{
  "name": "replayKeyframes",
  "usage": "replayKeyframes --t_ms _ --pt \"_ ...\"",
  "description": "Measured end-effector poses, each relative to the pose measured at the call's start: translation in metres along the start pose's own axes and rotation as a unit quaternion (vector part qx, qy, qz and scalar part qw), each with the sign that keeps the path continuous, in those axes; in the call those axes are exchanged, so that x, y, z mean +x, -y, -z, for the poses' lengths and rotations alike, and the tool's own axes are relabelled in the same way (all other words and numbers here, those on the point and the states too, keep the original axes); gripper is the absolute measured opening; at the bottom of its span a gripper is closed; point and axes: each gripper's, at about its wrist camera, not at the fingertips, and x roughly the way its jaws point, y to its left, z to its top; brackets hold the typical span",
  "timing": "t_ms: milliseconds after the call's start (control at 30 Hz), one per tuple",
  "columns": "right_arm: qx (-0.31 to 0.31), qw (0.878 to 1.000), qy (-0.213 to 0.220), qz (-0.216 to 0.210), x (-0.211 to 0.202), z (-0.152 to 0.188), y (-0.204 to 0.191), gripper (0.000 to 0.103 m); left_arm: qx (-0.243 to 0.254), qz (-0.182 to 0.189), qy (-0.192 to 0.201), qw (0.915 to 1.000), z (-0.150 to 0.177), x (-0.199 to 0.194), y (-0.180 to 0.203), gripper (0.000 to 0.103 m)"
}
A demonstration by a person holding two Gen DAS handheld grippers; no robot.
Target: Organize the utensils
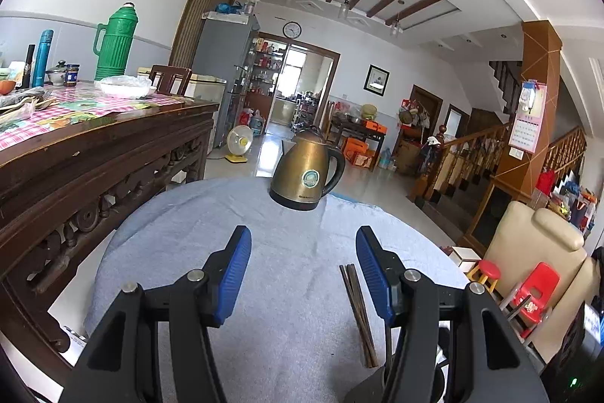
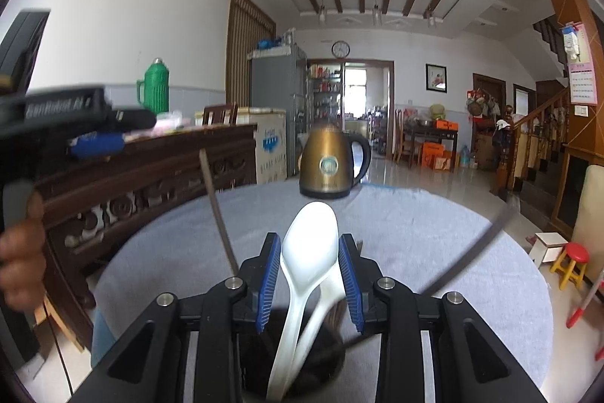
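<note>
My right gripper (image 2: 309,240) is shut on the bowl of a white spoon (image 2: 311,252), whose handle runs down into a dark holder (image 2: 324,369) just below the jaws. A second white spoon (image 2: 328,293) stands in the same holder. A thin chopstick (image 2: 217,206) leans out of it to the left, and a dark curved handle (image 2: 472,259) sticks out to the right. My left gripper (image 1: 304,237) stands open over the grey cloth with nothing between its pads. A pair of brown chopsticks (image 1: 358,312) lies on the cloth by its right finger. In the right wrist view, the left gripper (image 2: 94,138) shows at the upper left, held by a hand (image 2: 22,252).
A brass-coloured kettle (image 1: 307,172) stands at the far edge of the round, grey-covered table (image 1: 188,237). A carved dark wooden table (image 1: 94,153) with a green thermos (image 1: 115,42) and jars stands close on the left. A cream chair (image 1: 536,252) and red stools are on the right.
</note>
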Motion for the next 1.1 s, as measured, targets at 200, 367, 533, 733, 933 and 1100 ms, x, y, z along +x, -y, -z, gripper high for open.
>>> replayKeyframes --t_ms 200,367,533,733,933,1100 --pt "0.0 1.0 0.021 0.01 -0.027 0.003 0.008 0.081 0.006 -0.002 -0.013 0.9999 0.002 0.002 0.002 0.059" --pt "0.016 0.997 0.065 0.027 -0.05 -0.017 0.02 0.081 0.009 -0.003 -0.018 0.9998 0.002 0.002 0.005 0.059" --pt "0.056 0.992 0.09 0.063 -0.066 -0.032 0.05 0.081 0.023 -0.026 -0.039 0.9986 0.004 0.009 0.005 0.074" --pt "0.163 0.978 0.096 0.093 -0.082 -0.042 0.118 0.077 0.003 -0.049 -0.081 0.9955 0.009 0.024 -0.012 0.078" --pt "0.272 0.954 0.045 0.117 -0.074 -0.025 0.186 0.063 -0.013 -0.074 -0.131 0.9885 0.021 0.044 -0.029 0.079" --pt "0.337 0.934 -0.025 0.111 -0.052 0.007 0.22 0.057 0.002 -0.094 -0.156 0.9833 0.03 0.06 -0.032 0.079"
